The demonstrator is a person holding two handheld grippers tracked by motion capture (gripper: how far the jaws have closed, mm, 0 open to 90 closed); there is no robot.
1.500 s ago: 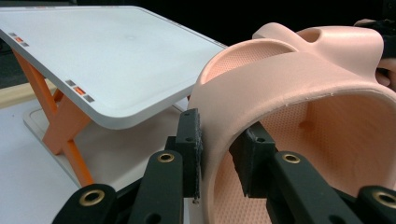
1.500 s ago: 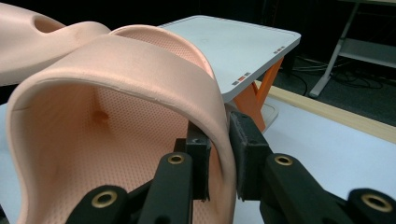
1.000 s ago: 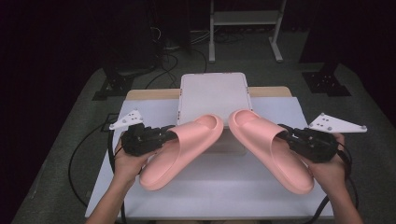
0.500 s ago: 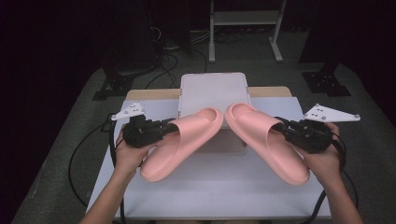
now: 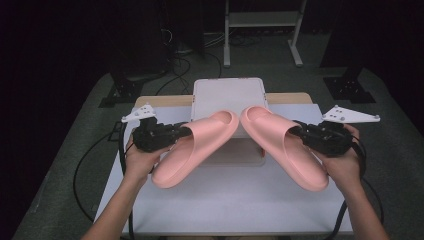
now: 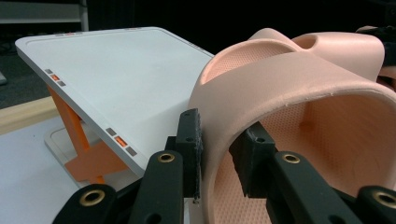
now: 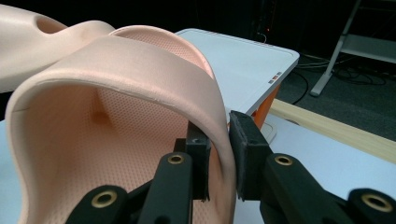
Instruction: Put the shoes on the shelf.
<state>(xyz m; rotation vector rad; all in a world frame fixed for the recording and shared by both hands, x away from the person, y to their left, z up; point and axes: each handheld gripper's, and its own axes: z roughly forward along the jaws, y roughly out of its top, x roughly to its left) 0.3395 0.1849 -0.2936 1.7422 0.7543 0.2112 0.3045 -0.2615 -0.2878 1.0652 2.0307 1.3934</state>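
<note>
The left pink foam slide sandal (image 5: 196,148) is held clear of the white-covered table (image 5: 235,200), its toe pointing toward the sloped white stand with orange legs (image 5: 228,96). The left gripper (image 5: 176,134) is clamped on the strap's outer edge (image 6: 212,140), one pad on each face. The right pink foam slide sandal (image 5: 284,146) mirrors it. The right gripper (image 5: 300,131) is clamped on its strap edge (image 7: 219,135). The two toes lie close together, possibly touching, over the stand. Bare table surface lies toward the near edge.
</note>
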